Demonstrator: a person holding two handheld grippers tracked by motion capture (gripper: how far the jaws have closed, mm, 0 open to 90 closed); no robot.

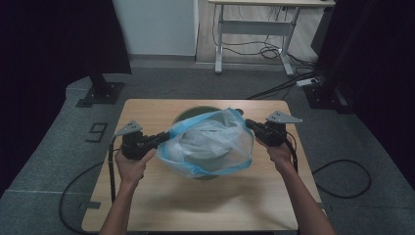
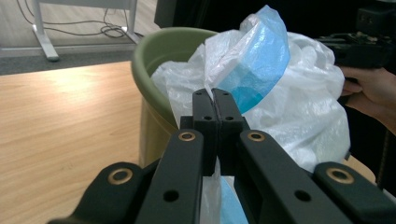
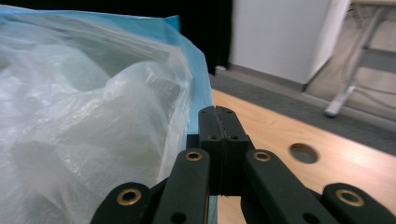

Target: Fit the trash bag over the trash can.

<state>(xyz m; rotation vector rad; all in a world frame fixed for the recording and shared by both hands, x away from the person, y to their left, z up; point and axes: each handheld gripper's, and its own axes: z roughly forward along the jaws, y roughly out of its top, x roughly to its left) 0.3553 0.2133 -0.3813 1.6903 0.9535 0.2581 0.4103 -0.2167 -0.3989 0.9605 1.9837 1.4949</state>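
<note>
Stretching the plastic bag point(image 1: 210, 142) over the green bin point(image 2: 161, 51), left gripper point(image 1: 166, 137) and right gripper point(image 1: 248, 124) each stand clamped on its rim.

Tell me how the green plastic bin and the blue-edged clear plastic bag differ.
The green plastic bin is rigid and opaque; the blue-edged clear plastic bag is thin, crinkled and see-through. The bin stands on the wooden table, while the bag is stretched open over it between the left gripper and the right gripper, both shut on the bag's rim. The bag billows wider than the bin's mouth. Both look plastic.
</note>
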